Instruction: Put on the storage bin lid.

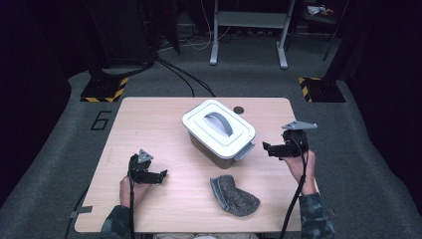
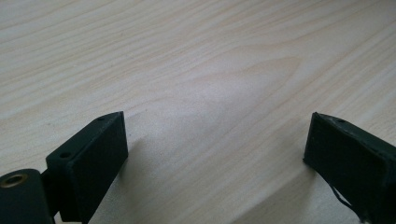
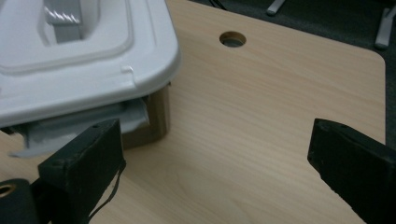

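Box: white-lidded rectangular plastic box with grey handle (image 1: 219, 128), middle of light wooden desk (image 1: 164, 199).
Right tool (image 1: 267, 148): jaws wide, empty, just beside the box's latch.
Left tool (image 1: 161, 175): jaws wide, empty, above bare desk.
Cloth: grey speckled cloth (image 1: 233, 195), near front edge.

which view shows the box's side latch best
The right gripper view: the grey latch sits close up under the white lid, flipped outward. In the high view it is a small grey tab. The left gripper view looks at bare table.

One lidded box (image 1: 219, 134) and one grey cloth (image 1: 233, 195) sit on one wooden table (image 1: 149, 124), with two handheld grippers over it.
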Action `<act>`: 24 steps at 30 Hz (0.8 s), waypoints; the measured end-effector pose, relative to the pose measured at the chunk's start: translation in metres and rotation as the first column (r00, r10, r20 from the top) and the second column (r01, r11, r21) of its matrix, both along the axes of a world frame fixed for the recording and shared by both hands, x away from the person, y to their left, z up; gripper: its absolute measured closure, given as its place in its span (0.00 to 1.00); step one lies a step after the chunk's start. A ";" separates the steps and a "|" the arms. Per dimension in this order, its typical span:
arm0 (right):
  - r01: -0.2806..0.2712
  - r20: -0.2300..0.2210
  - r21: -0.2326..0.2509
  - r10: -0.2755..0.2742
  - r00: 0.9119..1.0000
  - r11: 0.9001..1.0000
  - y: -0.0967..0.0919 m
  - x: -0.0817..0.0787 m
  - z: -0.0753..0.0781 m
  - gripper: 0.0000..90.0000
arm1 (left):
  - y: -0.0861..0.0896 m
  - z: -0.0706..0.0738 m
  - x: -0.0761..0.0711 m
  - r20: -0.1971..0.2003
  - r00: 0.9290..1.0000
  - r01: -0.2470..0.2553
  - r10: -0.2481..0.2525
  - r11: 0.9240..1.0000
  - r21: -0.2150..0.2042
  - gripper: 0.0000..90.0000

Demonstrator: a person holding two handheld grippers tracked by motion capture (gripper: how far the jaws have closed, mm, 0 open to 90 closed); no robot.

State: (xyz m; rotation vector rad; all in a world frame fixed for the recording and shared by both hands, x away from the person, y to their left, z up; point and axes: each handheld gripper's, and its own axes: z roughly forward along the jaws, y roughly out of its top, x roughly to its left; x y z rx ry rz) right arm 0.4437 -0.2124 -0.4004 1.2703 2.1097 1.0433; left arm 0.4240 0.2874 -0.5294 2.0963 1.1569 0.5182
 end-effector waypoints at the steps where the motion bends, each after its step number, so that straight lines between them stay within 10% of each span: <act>1: 0.007 -0.005 -0.003 -0.008 1.000 1.000 -0.003 -0.002 -0.005 0.03 | 0.000 0.000 0.000 0.000 1.000 0.000 0.000 1.000 0.000 0.06; 24: 0.144 -0.126 -0.036 -0.147 0.981 0.989 -0.037 -0.057 -0.124 0.01 | 0.000 0.000 0.000 0.000 1.000 0.000 0.000 1.000 0.000 0.06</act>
